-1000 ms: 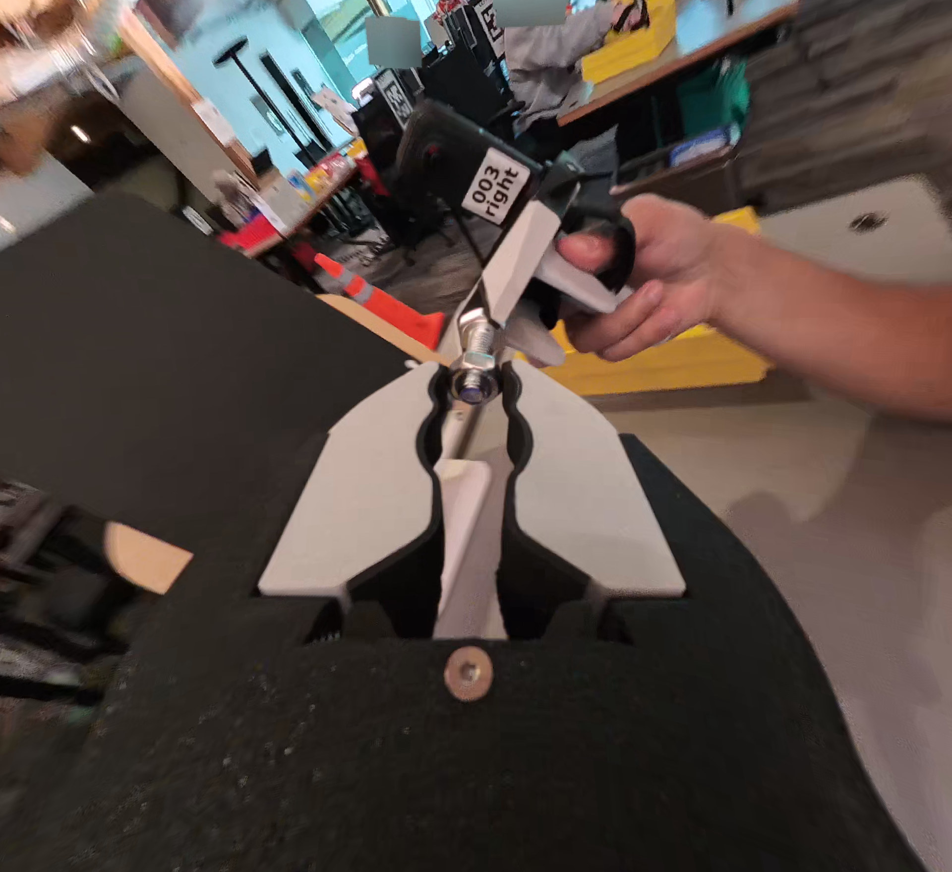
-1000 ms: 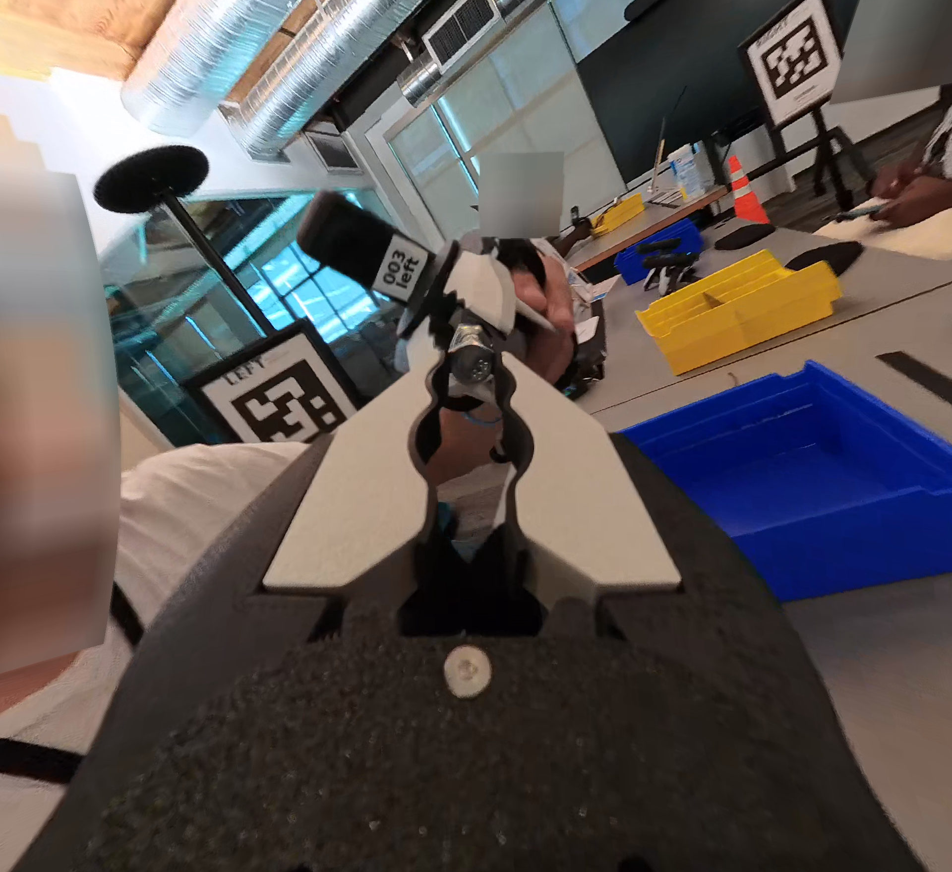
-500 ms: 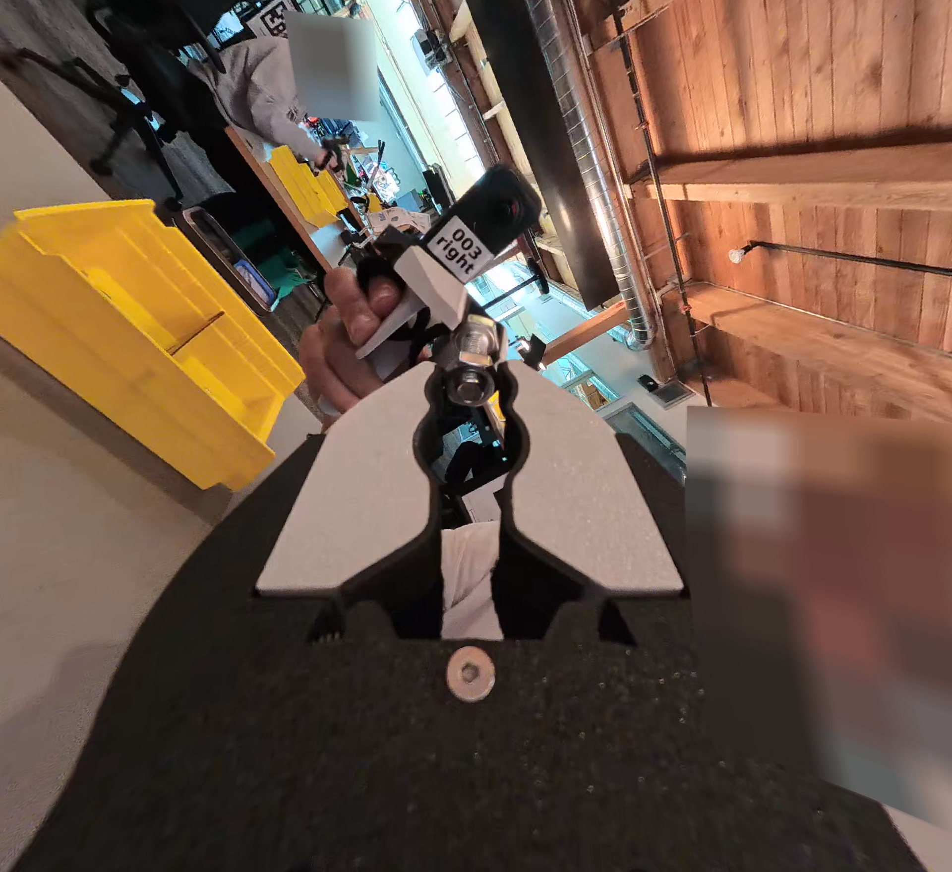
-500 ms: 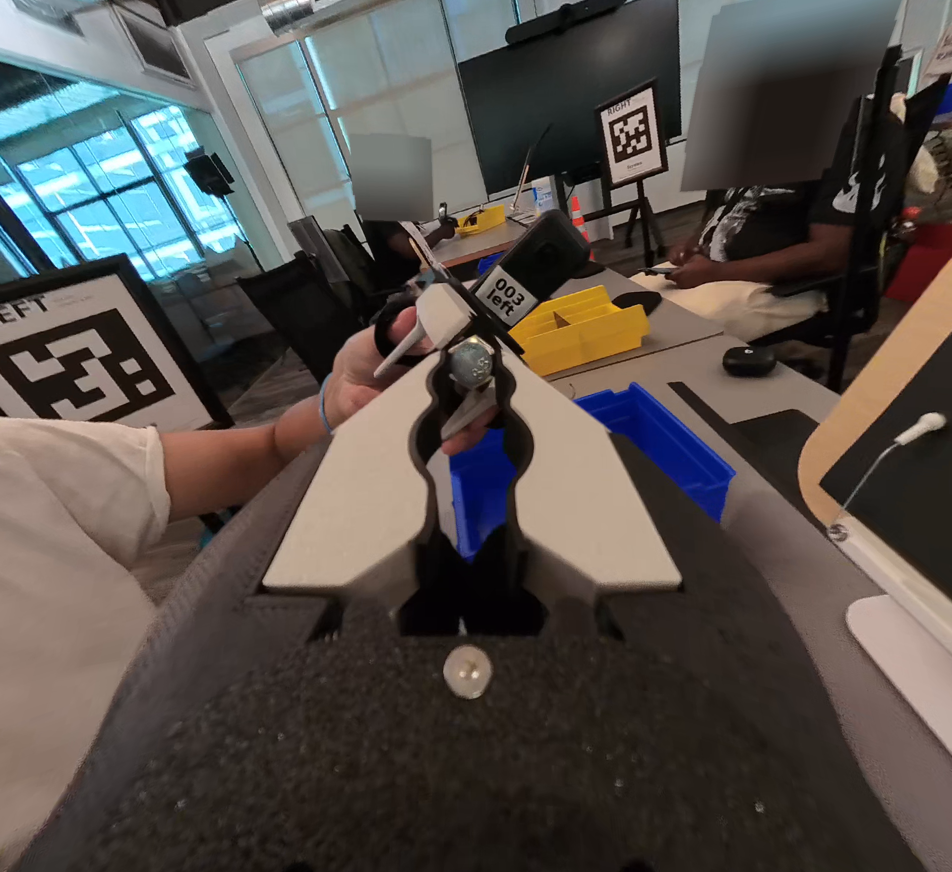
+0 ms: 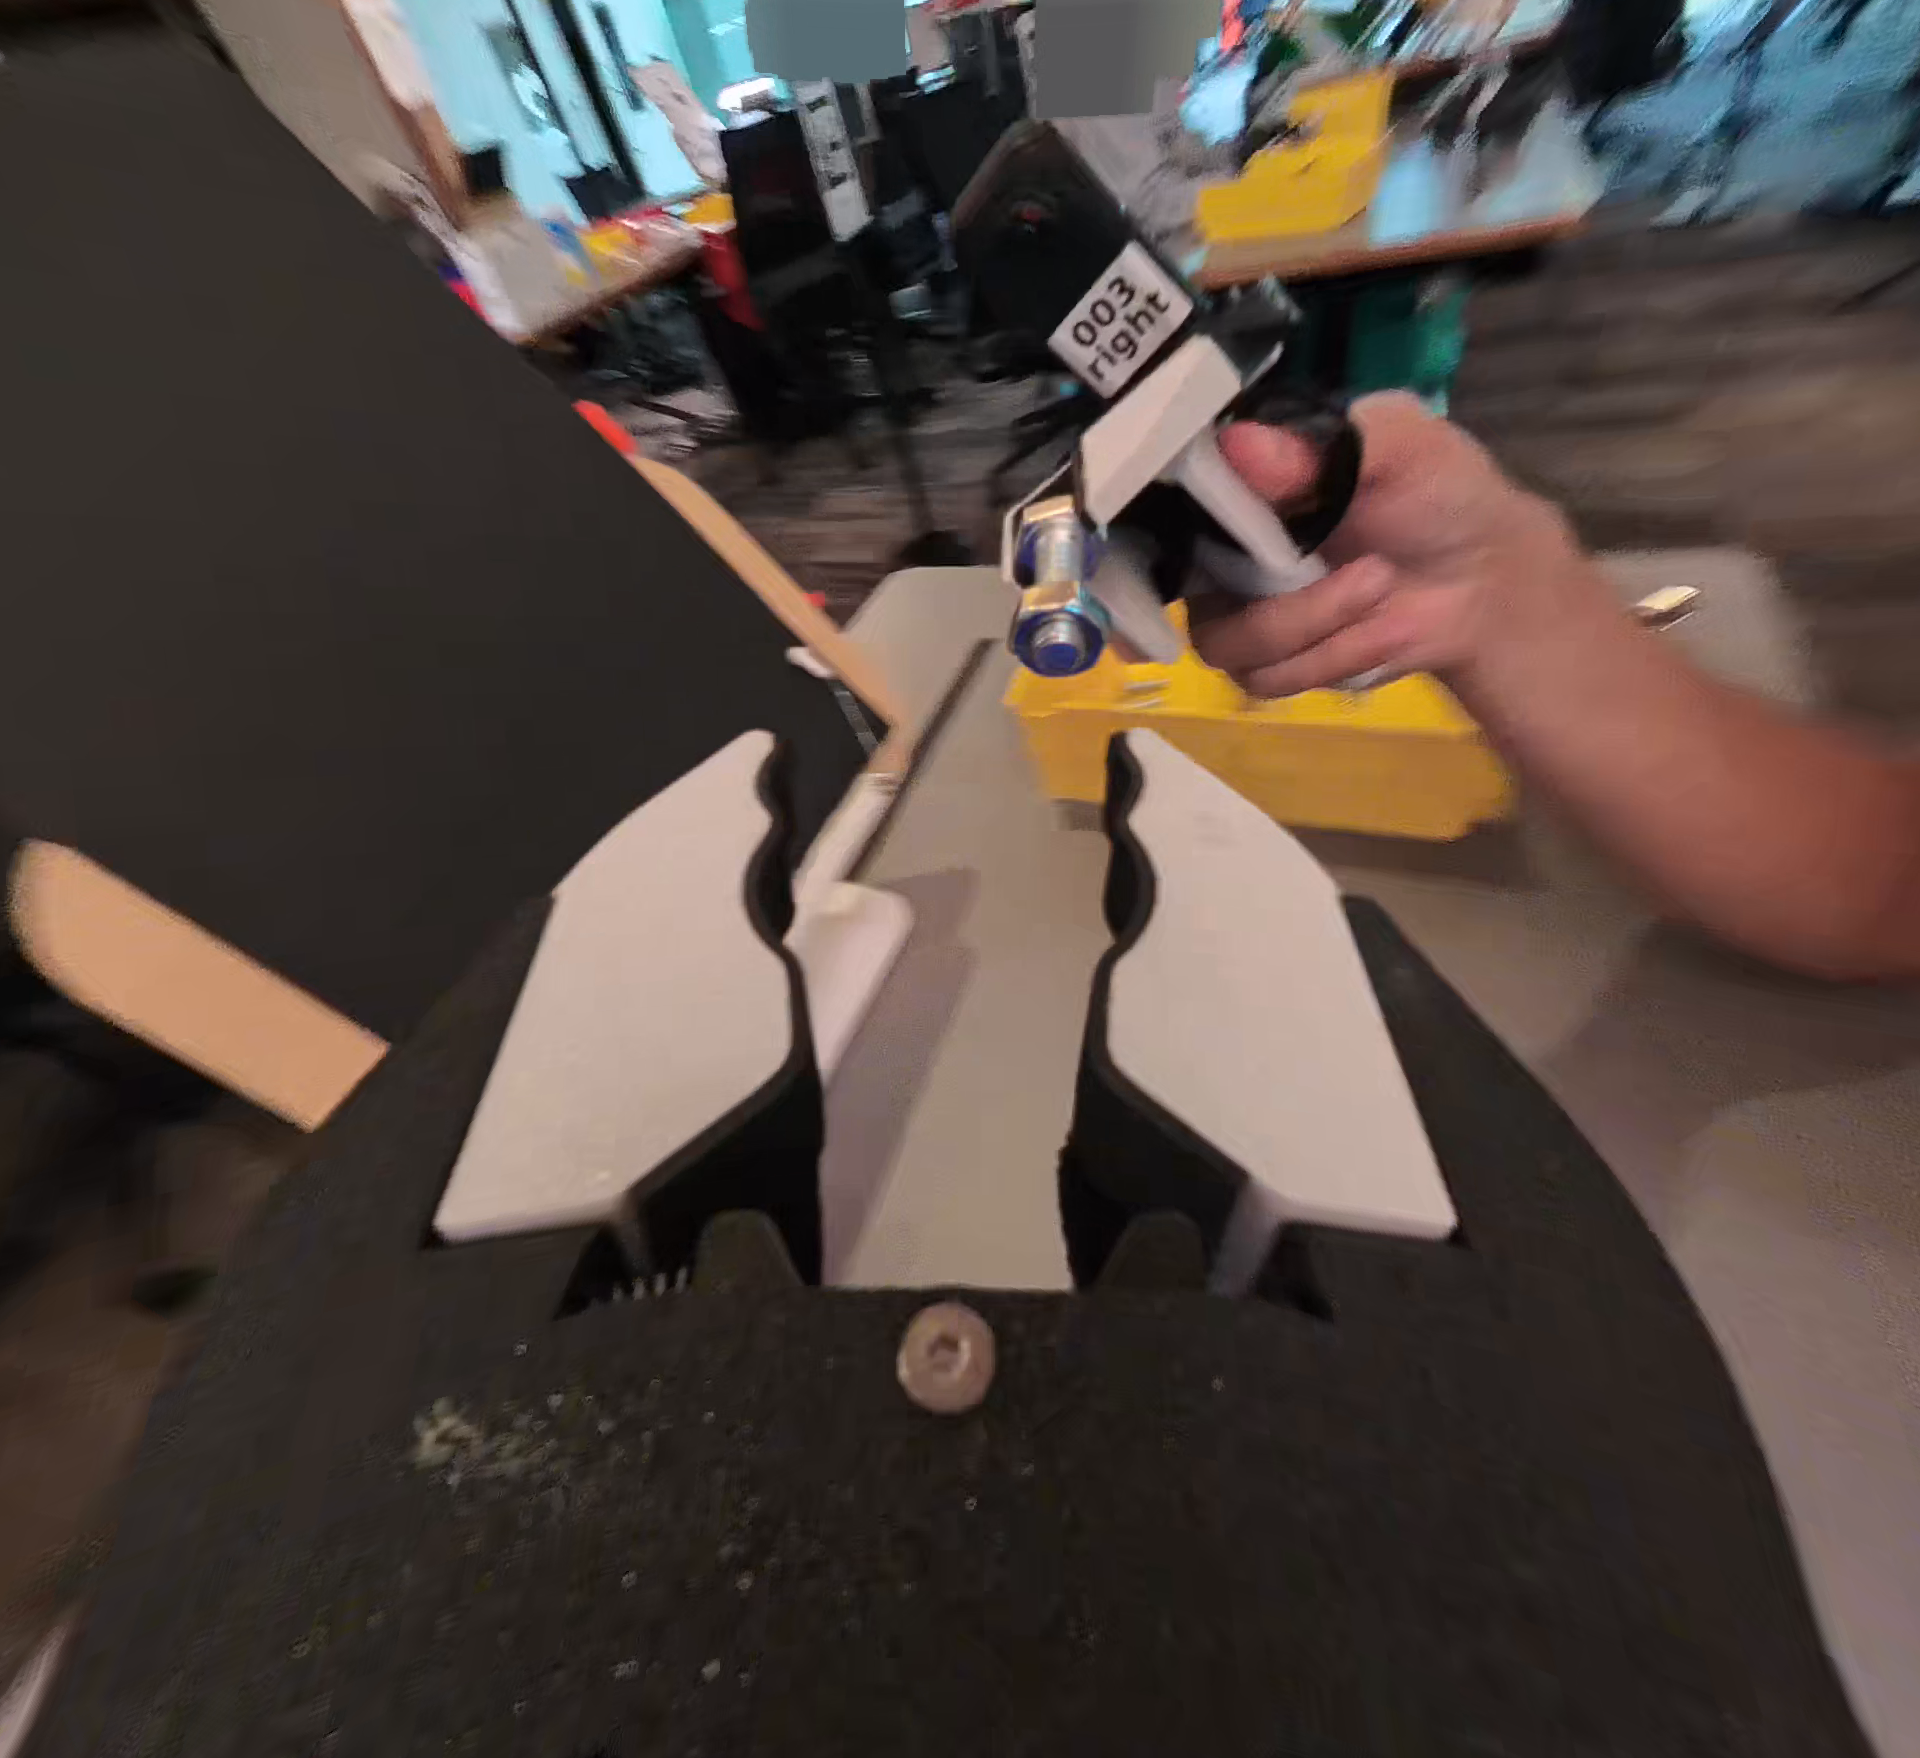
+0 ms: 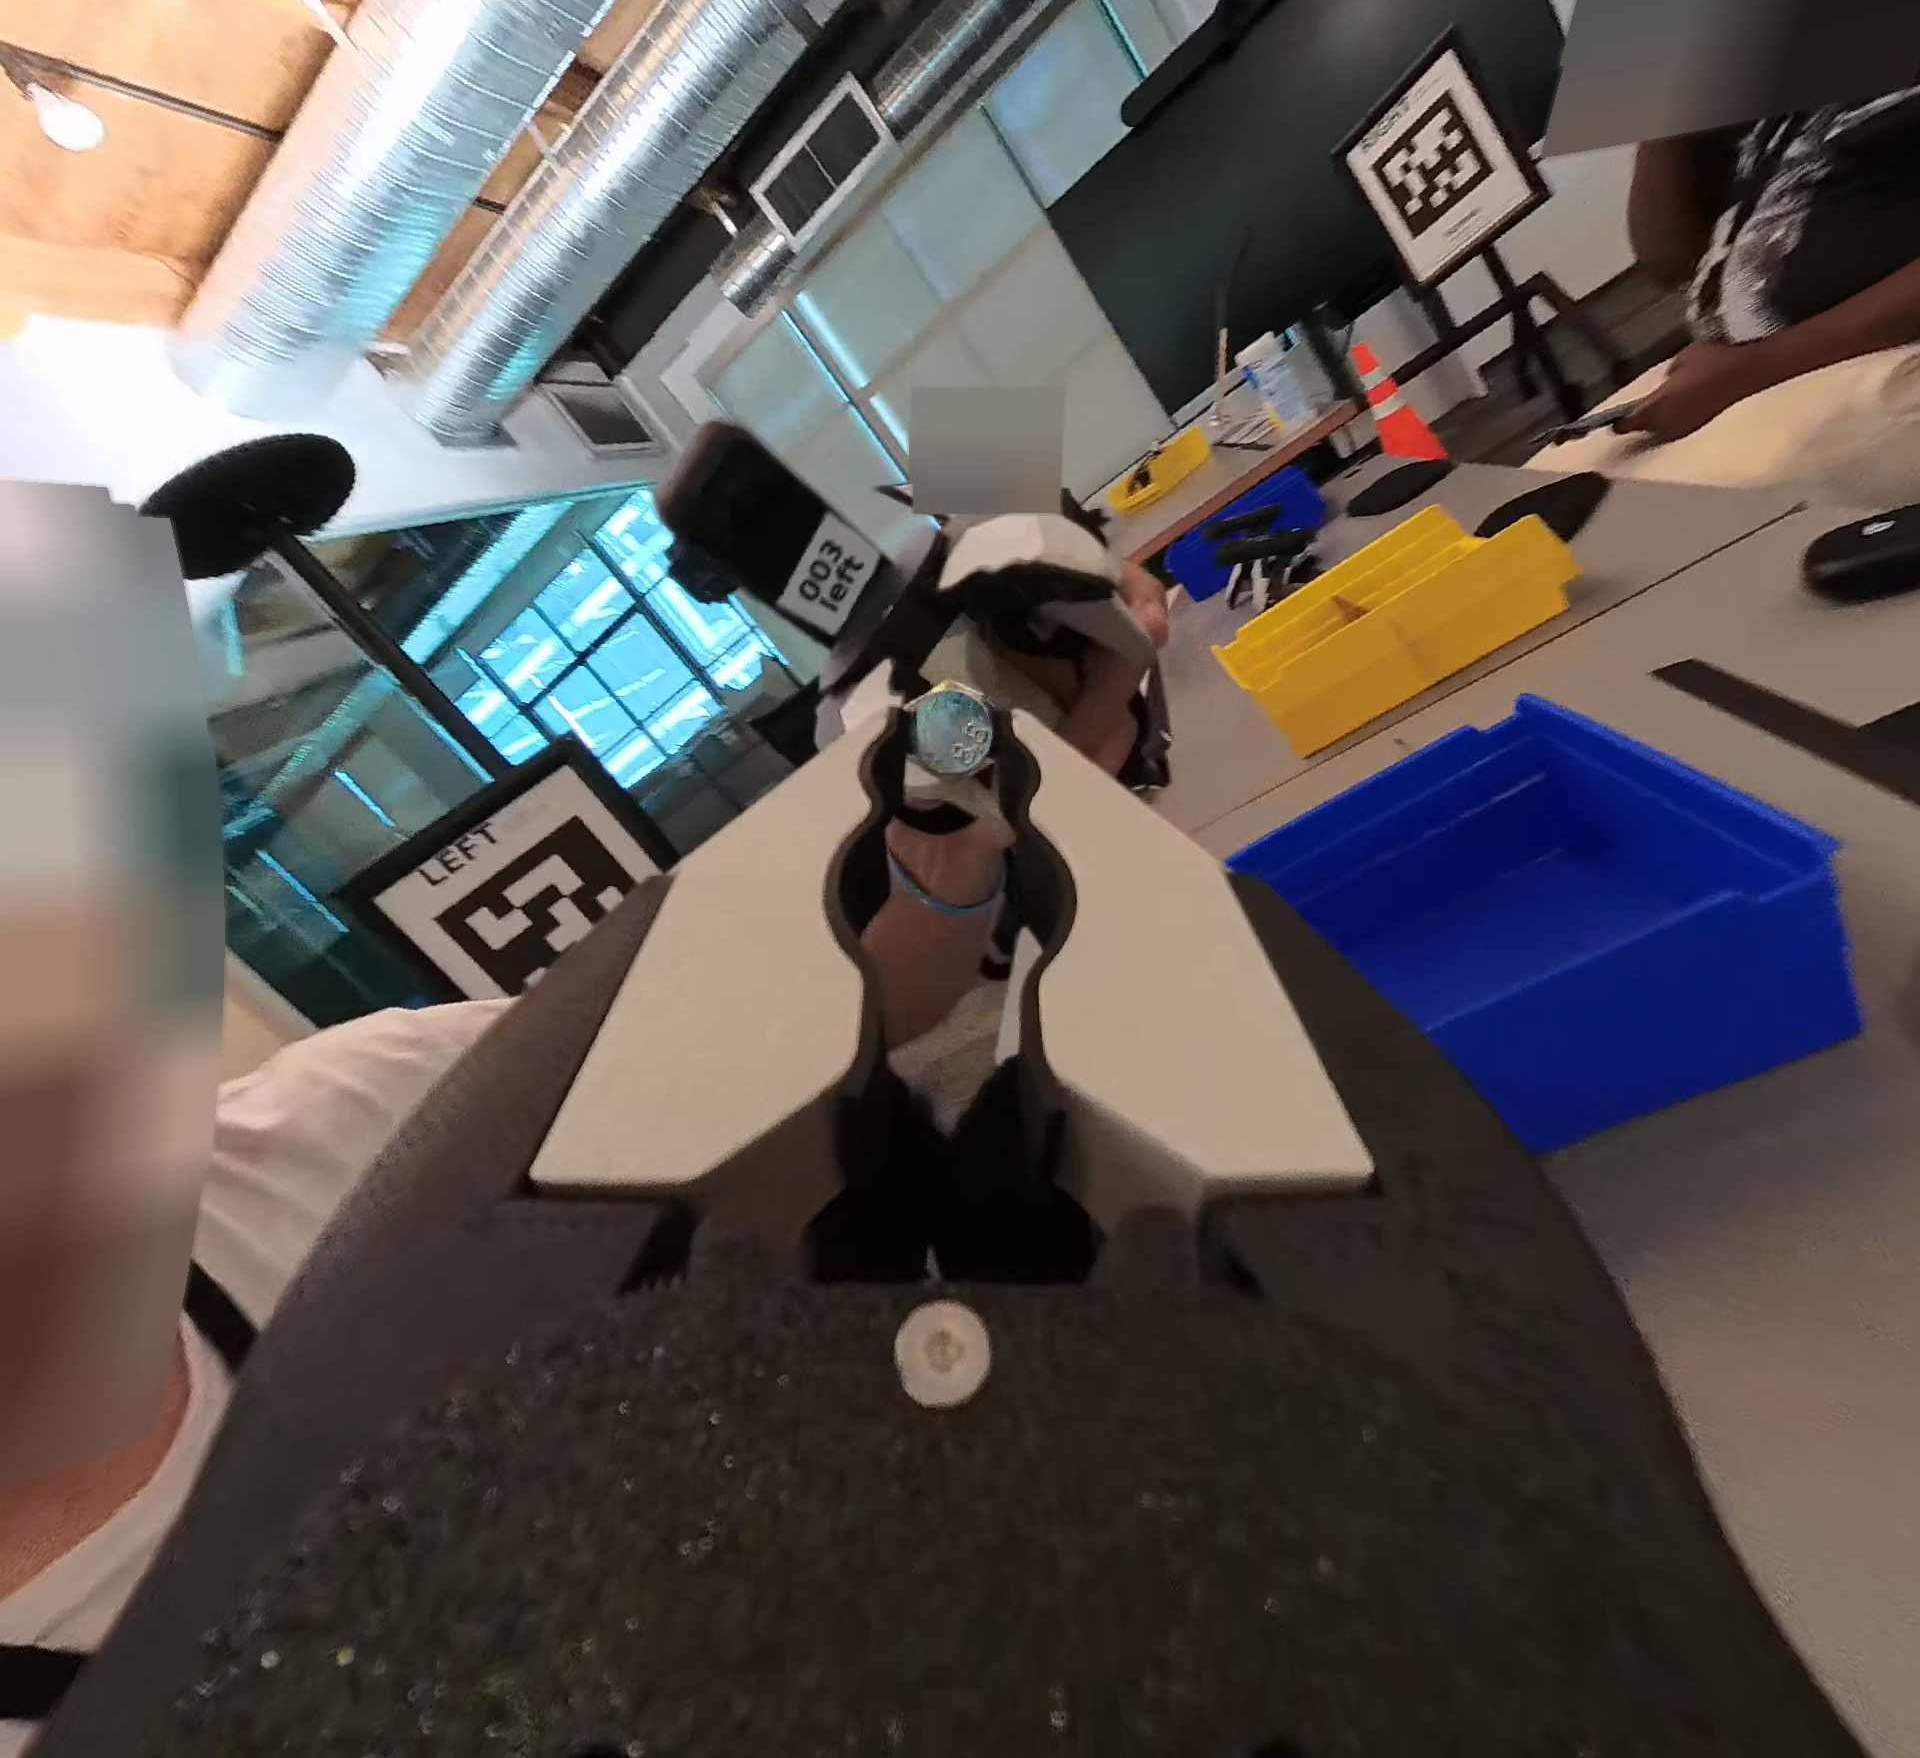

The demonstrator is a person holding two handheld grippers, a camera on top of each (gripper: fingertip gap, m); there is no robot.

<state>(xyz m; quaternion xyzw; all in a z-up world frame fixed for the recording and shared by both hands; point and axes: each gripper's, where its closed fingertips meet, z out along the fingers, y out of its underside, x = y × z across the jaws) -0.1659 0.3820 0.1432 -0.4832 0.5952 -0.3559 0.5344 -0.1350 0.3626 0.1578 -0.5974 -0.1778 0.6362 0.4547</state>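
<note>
Holding the bolt [image 6: 950, 729] at its hex head, your right gripper [image 6: 948, 752] has its fingers [image 6: 769, 960] pinching it at the tips, up in the air above the grey bench [image 6: 1766, 1293]. In the left wrist view that same gripper shows ahead and to the right in your right hand [image 5: 1382, 565], with the bolt and its blue-faced nut [image 5: 1051, 640] pointing back at you, above the yellow bin [image 5: 1278, 752]. Your left gripper [image 5: 940, 763] has its fingers [image 5: 665, 1002] spread wide with nothing between them, clear of the bolt. A blue bin [image 6: 1538, 939] sits on the bench to the right, beside a second yellow bin [image 6: 1392, 617].
</note>
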